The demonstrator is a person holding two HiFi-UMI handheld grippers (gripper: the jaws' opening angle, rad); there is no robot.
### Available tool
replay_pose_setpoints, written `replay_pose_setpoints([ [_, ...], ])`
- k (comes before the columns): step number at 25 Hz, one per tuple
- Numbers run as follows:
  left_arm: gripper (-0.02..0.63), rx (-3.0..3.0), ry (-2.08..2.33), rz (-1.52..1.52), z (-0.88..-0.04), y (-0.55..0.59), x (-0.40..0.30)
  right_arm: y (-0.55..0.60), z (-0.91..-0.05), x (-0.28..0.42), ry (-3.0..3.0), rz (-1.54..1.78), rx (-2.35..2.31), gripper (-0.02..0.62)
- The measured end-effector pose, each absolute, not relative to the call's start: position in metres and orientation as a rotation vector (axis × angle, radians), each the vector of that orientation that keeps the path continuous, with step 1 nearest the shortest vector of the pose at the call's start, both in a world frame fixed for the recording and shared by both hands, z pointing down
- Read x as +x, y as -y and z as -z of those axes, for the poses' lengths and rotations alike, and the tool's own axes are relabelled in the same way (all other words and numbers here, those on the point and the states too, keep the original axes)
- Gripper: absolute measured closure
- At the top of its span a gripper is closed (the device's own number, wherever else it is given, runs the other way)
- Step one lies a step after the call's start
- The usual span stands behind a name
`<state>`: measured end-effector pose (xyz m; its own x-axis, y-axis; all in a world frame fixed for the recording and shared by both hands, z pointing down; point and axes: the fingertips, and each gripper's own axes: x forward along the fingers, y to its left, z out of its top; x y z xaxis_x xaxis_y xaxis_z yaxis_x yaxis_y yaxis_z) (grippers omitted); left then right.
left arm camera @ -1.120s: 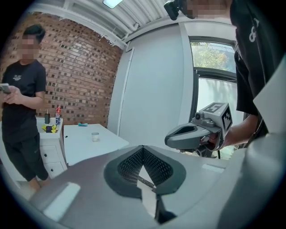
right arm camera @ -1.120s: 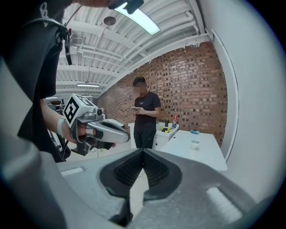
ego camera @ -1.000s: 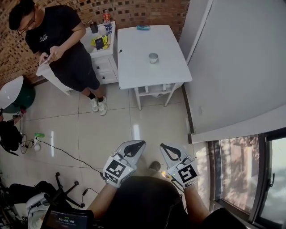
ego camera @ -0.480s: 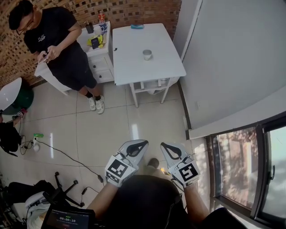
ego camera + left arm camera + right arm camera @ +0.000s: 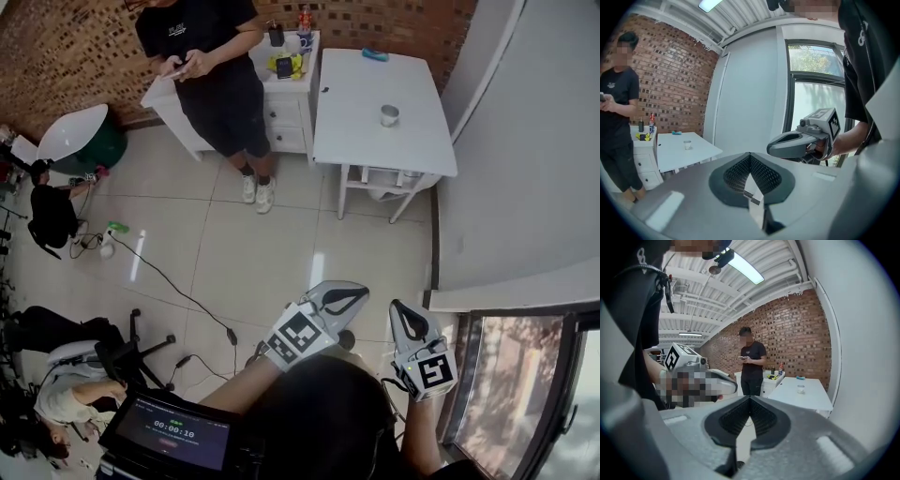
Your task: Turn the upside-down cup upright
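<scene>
The cup (image 5: pixel 389 115) is a small greyish one on the white table (image 5: pixel 356 122) far across the room; too small to tell which way up it stands. It also shows tiny in the left gripper view (image 5: pixel 687 145) and the right gripper view (image 5: pixel 800 389). My left gripper (image 5: pixel 362 293) and right gripper (image 5: pixel 397 307) hang close to my body over the tiled floor, far from the table. Both have their jaws together with nothing between them. The right gripper (image 5: pixel 780 143) points leftward in the left gripper view.
A person in black (image 5: pixel 211 66) stands beside a white drawer cabinet (image 5: pixel 281 108) left of the table. A blue object (image 5: pixel 375 54) lies at the table's far end. Cables (image 5: pixel 169 281), a chair base (image 5: pixel 122 352) and a tablet (image 5: pixel 173 436) are at the left; a window (image 5: pixel 506 375) is at the right.
The head view has swung left: table, cup and person now sit further right in the picture. Both grippers shifted right in the picture, still shut and held low.
</scene>
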<state>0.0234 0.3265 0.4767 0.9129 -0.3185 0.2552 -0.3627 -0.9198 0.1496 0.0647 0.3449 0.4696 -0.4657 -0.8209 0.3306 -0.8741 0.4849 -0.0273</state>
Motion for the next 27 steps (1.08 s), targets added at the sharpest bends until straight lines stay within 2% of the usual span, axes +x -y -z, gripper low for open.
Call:
replay_pose_setpoints([
  [27,0.591,2.863,0.579,-0.313,-0.473,-0.323,-0.001,-0.345,-0.467,0.034,2.571,-0.223,1.333,0.603],
])
